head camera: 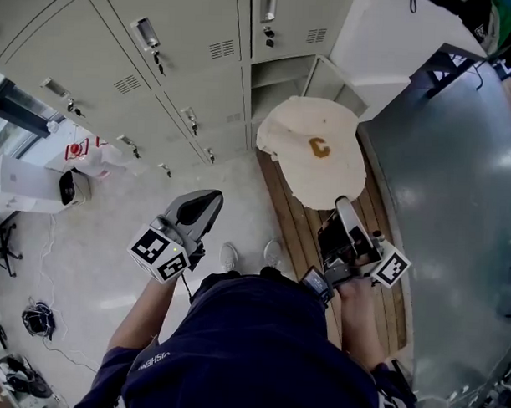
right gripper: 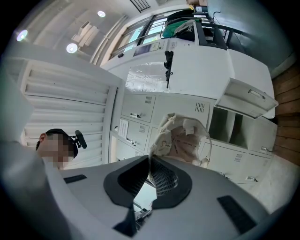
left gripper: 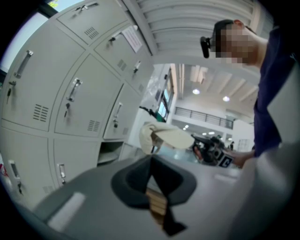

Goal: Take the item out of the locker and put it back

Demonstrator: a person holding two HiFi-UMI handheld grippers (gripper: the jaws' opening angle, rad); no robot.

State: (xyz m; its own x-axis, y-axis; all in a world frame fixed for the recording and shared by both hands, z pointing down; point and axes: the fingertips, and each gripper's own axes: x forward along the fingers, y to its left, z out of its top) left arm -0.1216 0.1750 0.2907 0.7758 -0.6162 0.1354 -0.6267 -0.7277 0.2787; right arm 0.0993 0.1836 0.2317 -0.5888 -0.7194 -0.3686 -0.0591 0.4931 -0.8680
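Right gripper (head camera: 342, 209) clamped on the brim of the cream cloth baseball cap with a brown C (head camera: 314, 151), before the open grey metal locker compartment (head camera: 280, 89). Cap is light and floppy; I judge the stiff brim the surest hold. Left gripper (head camera: 207, 202) has its jaws together, empty.

cap (head camera: 312, 151): hides wooden platform's (head camera: 298, 230) far end | right gripper (head camera: 341, 204): tips under cap's edge | door notice (left gripper: 132, 38): print too small to read

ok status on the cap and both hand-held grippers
Right hand-held gripper shut on cap brim, cap held outside the locker. Left hand-held gripper shut, empty. Locker compartment open, nothing in the way.
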